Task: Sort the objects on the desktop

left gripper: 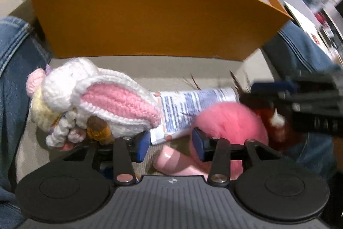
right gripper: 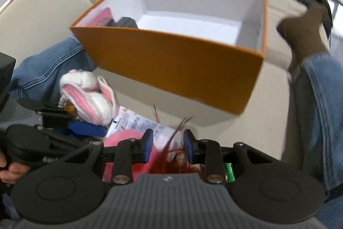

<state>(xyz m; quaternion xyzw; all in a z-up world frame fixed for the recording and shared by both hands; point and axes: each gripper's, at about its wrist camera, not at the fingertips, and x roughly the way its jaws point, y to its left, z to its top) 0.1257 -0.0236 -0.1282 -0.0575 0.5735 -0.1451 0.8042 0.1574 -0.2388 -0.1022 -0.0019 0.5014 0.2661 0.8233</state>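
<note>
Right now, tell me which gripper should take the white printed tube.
Left. The left gripper stands open with the white printed tube directly ahead; the right gripper faces red feathers.

Beige sofa cushion [right gripper: 246, 128] spreads underneath; denim-clad legs [left gripper: 15, 70] sit at nine and three o'clock, brown sock [right gripper: 304, 35] at two.

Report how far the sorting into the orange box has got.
Barely started. The orange box holds only a couple of items, one pink and one dark, in its far-left corner. In hand: nothing. The left tool is open over the white tube, and the right tool is open around red feathers. Left outside: the crochet bunny, the tube, the pink pompom and the feathers.
</note>
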